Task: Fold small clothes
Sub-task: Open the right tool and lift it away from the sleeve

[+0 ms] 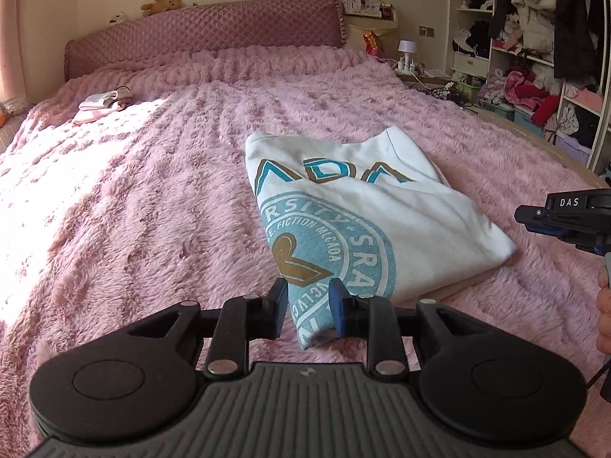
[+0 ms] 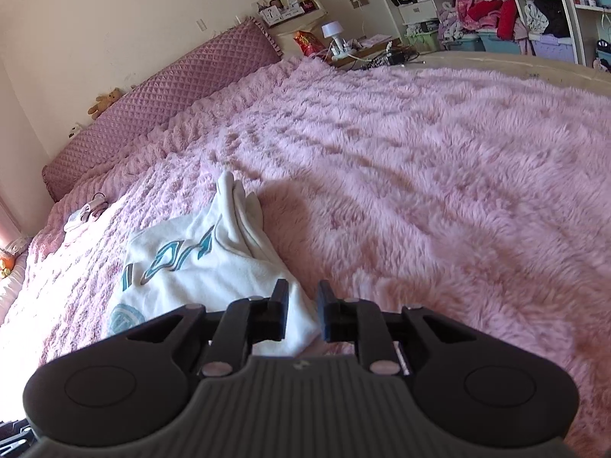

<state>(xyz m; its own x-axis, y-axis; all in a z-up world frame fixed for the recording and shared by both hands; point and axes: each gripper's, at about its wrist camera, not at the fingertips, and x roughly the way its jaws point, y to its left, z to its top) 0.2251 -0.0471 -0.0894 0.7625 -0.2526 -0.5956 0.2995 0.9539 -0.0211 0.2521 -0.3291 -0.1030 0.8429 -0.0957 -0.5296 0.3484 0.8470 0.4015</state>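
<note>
A white T-shirt [image 1: 366,213] with a teal round print lies folded into a rectangle on the pink fluffy blanket [image 1: 133,206]. My left gripper [image 1: 308,301] is open just above the shirt's near corner, jaws apart on either side of it. My right gripper [image 2: 302,307] is open over the shirt's [image 2: 198,263] right edge, where folded layers bunch up. The right gripper also shows at the right edge of the left wrist view [image 1: 565,217], beside the shirt. Neither gripper holds cloth.
A small pile of pink and white clothes [image 1: 103,105] lies at the far left of the bed. A quilted headboard [image 1: 206,26] runs along the back. A bedside table with a lamp [image 1: 406,51] and open wardrobe shelves [image 1: 534,57] stand at the right.
</note>
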